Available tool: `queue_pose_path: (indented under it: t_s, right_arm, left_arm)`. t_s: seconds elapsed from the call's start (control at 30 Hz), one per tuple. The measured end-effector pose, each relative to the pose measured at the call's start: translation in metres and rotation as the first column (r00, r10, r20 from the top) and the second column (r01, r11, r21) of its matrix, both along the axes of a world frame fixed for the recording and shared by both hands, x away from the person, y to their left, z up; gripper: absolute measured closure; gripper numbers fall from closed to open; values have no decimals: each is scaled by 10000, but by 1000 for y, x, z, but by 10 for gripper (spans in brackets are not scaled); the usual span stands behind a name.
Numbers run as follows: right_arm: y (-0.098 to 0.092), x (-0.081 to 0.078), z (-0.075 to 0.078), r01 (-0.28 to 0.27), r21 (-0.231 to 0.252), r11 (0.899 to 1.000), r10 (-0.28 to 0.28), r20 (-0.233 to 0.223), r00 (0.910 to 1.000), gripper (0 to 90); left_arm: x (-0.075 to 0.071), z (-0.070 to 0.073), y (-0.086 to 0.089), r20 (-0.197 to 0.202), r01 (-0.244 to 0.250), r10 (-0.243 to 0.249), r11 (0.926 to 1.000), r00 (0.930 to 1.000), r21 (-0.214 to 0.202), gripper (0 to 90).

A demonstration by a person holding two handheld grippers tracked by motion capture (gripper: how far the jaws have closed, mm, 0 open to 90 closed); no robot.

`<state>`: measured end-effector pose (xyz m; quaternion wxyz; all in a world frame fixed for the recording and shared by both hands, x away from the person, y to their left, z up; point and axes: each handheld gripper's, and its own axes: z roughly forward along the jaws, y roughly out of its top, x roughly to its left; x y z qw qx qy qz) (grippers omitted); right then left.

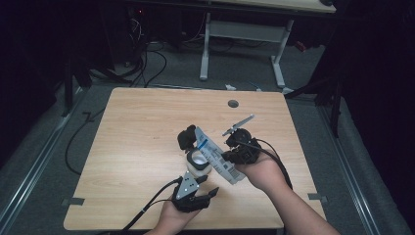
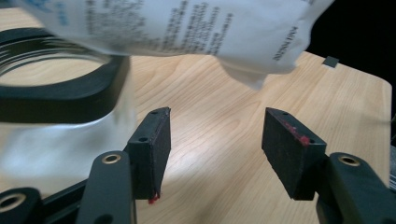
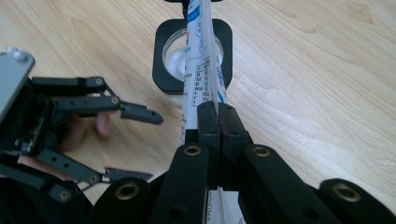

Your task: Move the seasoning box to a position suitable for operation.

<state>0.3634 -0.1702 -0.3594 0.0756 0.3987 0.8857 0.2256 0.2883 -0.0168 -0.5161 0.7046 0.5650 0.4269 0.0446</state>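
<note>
One white pouch (image 1: 218, 155), one black-rimmed jar (image 1: 198, 163), two grippers, one wooden table (image 1: 137, 142)

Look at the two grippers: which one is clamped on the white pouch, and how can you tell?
The right gripper: its jaws are pressed shut on the white pouch, tilted over the black-rimmed container. The left gripper stands open with nothing between its jaws.

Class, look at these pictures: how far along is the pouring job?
Done: the jar stands open on the table, white contents inside. In hand: the right gripper is clamped on the white bag, tilted over the jar. The left gripper is open, holding nothing. Left: finishing the pour, setting the bag down.
</note>
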Motion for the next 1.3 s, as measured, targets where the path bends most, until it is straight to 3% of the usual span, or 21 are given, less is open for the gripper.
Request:
queue_pose_path:
  t_s: [0.4,0.53,0.67,0.93,1.3]
  right_arm:
    - [-10,0,-2,125,329,9994,-126,35,9999,900]
    - [-17,0,1,266,257,9993,-269,88,9996,900]
    - [-27,1,3,499,35,9987,-500,194,9986,900]
    - [-51,2,-5,1046,-249,9942,-1040,236,9943,900]
    - [-71,3,-25,1530,-320,9877,-1527,120,9882,900]
  left_arm:
    - [9,2,30,167,-468,467,9989,9988,62,413]
    - [14,3,40,223,-707,706,9975,9973,56,412]
    - [18,6,47,117,-902,905,9957,9958,-209,412]
    - [21,13,55,249,-1029,1037,9941,9943,-332,411]
    - [35,6,71,297,-1429,1420,9893,9894,291,400]
